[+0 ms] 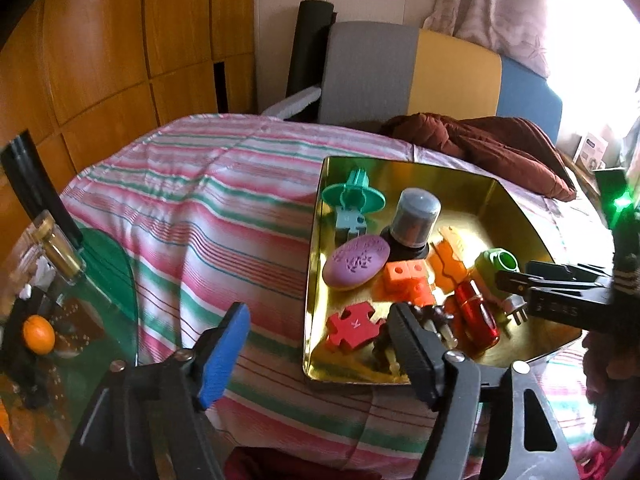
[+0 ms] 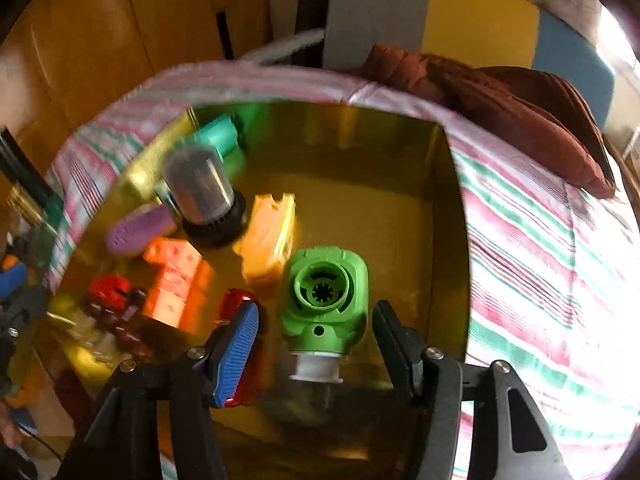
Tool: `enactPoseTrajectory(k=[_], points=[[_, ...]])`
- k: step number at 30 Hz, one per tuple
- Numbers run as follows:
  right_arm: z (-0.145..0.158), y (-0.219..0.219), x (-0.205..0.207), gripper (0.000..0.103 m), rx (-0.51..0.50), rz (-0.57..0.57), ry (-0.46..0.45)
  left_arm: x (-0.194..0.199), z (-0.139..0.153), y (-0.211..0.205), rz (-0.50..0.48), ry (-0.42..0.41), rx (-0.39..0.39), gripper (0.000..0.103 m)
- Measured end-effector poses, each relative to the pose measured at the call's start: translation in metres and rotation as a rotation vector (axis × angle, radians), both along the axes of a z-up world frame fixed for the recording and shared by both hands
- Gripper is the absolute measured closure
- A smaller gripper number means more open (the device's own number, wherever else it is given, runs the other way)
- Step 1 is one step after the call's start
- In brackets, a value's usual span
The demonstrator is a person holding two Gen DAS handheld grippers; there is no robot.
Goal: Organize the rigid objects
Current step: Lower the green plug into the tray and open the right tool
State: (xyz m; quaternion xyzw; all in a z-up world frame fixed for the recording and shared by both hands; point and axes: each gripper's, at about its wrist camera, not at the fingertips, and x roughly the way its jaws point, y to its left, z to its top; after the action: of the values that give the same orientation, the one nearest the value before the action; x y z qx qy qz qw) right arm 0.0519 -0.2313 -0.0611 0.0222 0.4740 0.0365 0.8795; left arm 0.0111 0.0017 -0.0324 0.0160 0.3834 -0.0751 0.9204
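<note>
Because its jaws stand apart on either side of the green plug [image 2: 324, 300] with a gap showing at each pad, the right gripper [image 2: 316, 344] is released rather than clenched; whether it has just let the plug go or is about to take it, I cannot tell. The plug lies in the near right part of the gold tray [image 2: 448, 216], its white base toward the gripper, on bare tray floor with room to its right. That spot looks chosen to keep it out of the crowd on the left.

The left gripper [image 1: 316, 344] is also released, with nothing between its pads. It hangs over the tray's near left rim, the blue pad [image 1: 224, 356] above the striped cloth [image 1: 192, 216] and the black one over the tray's near edge, beside a dark brown piece [image 1: 428, 316] lying just under it.

Further out, the tray holds the gathered things: a red puzzle piece [image 1: 350, 330] near left, a red glossy piece [image 1: 476, 316] by the plug, orange blocks [image 1: 404, 276] in the middle, a purple oval [image 1: 356, 262] left, a grey capped jar [image 1: 416, 224] upright behind it, and a teal piece [image 1: 354, 196] at the far left corner. In my judgement, most of the sorting is done, since no loose item shows on the cloth.

A brown cushion [image 1: 492, 144] lies beyond the tray; a glass table [image 1: 112, 264] stands far left.
</note>
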Motion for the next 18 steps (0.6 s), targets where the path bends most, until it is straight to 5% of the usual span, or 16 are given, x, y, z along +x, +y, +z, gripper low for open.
enactPoseTrajectory(k=[5,9,18], points=[[0.018,0.000,-0.026,0.043,-0.005,-0.076,-0.095,-0.005,0.009,-0.005,0.006,-0.030,0.004,0.018],[0.030,0.008,-0.048,0.043,-0.037,-0.134,-0.170,-0.011,0.016,-0.010,0.010,-0.056,0.010,0.001],[0.034,0.018,-0.075,0.043,-0.054,-0.163,-0.219,-0.026,0.029,-0.022,-0.006,-0.089,-0.017,0.000]])
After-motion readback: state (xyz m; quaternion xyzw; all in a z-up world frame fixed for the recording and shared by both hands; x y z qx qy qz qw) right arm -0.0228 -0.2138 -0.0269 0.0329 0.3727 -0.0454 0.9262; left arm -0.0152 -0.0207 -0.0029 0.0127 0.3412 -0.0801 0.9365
